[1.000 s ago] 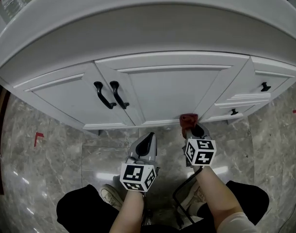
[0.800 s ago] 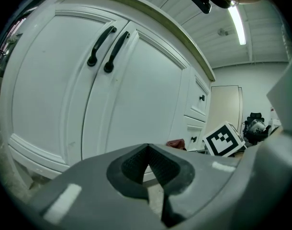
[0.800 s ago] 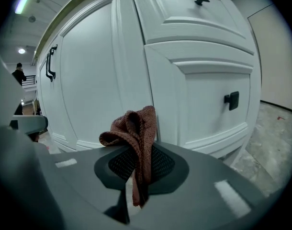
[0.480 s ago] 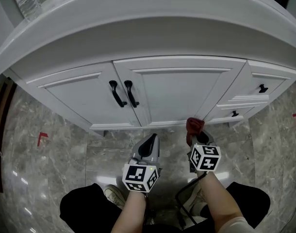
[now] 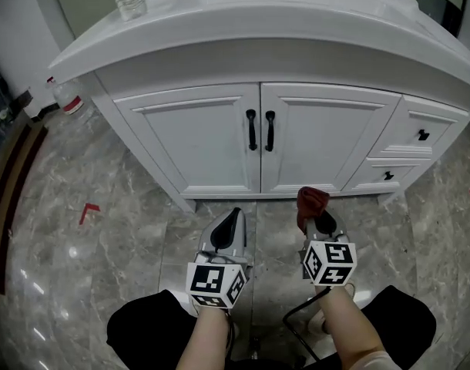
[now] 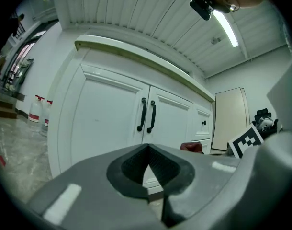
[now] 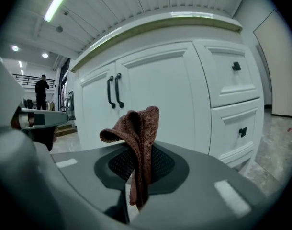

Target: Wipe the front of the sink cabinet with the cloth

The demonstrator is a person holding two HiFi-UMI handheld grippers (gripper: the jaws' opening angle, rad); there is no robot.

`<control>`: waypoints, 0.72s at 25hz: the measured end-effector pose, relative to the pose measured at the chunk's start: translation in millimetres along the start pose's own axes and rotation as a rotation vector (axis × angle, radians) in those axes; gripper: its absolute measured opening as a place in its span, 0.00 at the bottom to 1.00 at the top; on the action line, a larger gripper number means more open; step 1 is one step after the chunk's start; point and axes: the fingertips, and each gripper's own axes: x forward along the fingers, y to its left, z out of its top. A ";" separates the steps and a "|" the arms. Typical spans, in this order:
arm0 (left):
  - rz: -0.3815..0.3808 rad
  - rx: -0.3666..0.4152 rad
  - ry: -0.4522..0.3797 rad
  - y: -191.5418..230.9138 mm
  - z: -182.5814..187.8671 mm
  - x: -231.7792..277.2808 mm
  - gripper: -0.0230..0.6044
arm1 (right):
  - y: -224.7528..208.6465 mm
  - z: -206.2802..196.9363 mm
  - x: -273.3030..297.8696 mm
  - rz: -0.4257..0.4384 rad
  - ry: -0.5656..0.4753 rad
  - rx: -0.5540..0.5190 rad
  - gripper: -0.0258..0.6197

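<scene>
Right gripper (image 5: 320, 222), in the head view, hangs short of the cabinet (image 5: 219, 141), the red-brown cloth (image 5: 312, 201) sticking up from its tip; the left gripper (image 5: 229, 222) is beside it. The cabinet lies farther off than a second ago. Left gripper view: jaws together, nothing between them. Right gripper view: jaws clamped on the cloth, which is clear of the cabinet.
</scene>
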 end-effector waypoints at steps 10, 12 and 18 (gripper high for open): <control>-0.032 -0.014 -0.073 -19.4 35.6 -96.8 0.04 | 76.0 20.0 -98.2 0.022 -0.068 -0.090 0.16; -0.041 -0.016 -0.070 -25.2 34.0 -112.0 0.04 | 84.2 17.6 -114.5 0.020 -0.071 -0.104 0.16; -0.068 0.008 -0.074 -40.3 32.5 -139.8 0.04 | 102.7 17.4 -147.4 0.022 -0.097 -0.135 0.16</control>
